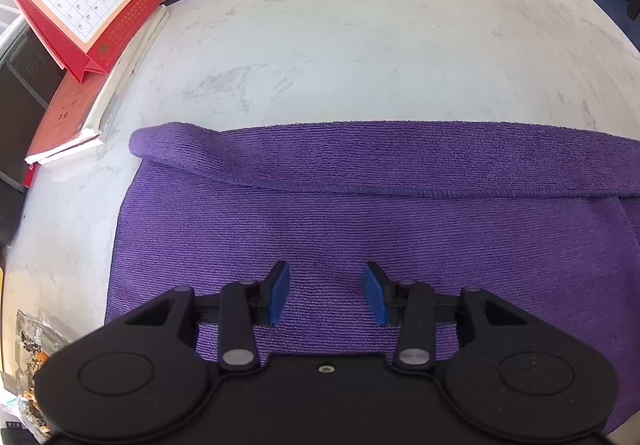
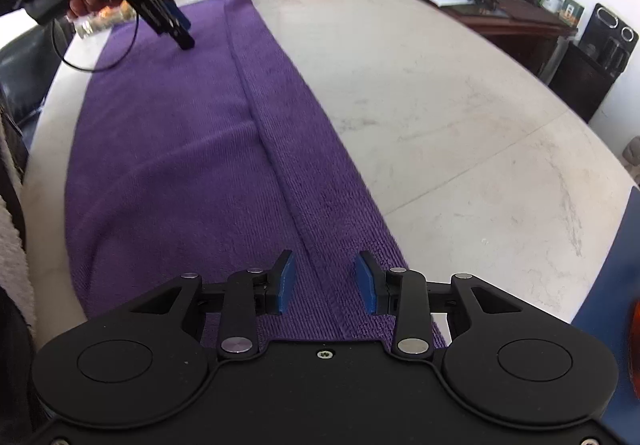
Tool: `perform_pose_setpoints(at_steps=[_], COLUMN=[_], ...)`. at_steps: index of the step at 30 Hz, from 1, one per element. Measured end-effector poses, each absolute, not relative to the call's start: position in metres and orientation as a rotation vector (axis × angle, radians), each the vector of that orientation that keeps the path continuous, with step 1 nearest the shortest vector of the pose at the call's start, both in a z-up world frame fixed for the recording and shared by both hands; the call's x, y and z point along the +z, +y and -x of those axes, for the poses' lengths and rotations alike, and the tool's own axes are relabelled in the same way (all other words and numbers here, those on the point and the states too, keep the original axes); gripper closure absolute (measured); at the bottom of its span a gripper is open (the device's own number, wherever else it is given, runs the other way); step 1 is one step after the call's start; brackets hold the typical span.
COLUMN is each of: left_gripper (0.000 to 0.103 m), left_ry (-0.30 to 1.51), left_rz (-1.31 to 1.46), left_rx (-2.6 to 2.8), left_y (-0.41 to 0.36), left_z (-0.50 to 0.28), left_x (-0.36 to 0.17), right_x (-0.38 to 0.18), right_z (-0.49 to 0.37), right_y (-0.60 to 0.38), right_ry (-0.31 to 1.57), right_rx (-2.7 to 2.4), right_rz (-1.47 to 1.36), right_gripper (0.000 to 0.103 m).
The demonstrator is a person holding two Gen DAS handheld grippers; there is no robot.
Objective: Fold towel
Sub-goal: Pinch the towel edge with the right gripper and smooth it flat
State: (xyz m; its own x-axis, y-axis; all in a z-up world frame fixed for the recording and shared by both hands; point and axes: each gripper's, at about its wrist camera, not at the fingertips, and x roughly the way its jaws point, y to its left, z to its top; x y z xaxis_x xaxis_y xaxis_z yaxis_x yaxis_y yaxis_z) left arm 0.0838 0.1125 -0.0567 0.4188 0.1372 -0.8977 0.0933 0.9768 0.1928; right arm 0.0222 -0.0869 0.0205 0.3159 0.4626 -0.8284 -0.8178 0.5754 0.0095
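I see the purple towel (image 1: 360,213) flat on the table (image 1: 340,45), folded hem at twelve o'clock; my left gripper (image 1: 327,293) and right gripper (image 2: 325,281) hover above it, seemingly clear, jaws part-open, empty.

Purple towel (image 1: 360,221) and red calendar (image 1: 80,5) lie on white table (image 1: 360,45).

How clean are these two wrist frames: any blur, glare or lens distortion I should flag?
Left wrist view: sharp; the purple towel shows its weave, though fisheye bows the table edge; the left gripper is crisp, jaws apart over the cloth. Right wrist view: towel smeared by motion blur on its left part, right gripper sharp and open, bright daylight washes the tabletop, no hard glare.
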Motion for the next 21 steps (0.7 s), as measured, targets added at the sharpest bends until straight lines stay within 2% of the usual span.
perform_pose_setpoints(at_steps=[2, 4, 14, 21], left_gripper=[0.064, 0.064, 0.064, 0.064], left_ry=[1.141, 1.143, 1.159, 1.171], left_rz=[-0.225, -0.228, -0.242, -0.248], left_rx=[0.027, 0.026, 0.013, 0.007], left_y=[0.113, 0.113, 0.114, 0.115], left_z=[-0.084, -0.085, -0.09, -0.093], left_x=[-0.057, -0.056, -0.057, -0.058], right_x=[0.021, 0.023, 0.036, 0.015], right_z=[-0.025, -0.03, -0.057, -0.093], right_y=[-0.088, -0.09, -0.105, -0.111], right_ry=[0.91, 0.922, 0.853, 0.826], right_rx=[0.881, 0.852, 0.707, 0.646], right_rz=[0.455, 0.456, 0.434, 0.451], right_gripper=[0.076, 0.1, 0.101, 0.101])
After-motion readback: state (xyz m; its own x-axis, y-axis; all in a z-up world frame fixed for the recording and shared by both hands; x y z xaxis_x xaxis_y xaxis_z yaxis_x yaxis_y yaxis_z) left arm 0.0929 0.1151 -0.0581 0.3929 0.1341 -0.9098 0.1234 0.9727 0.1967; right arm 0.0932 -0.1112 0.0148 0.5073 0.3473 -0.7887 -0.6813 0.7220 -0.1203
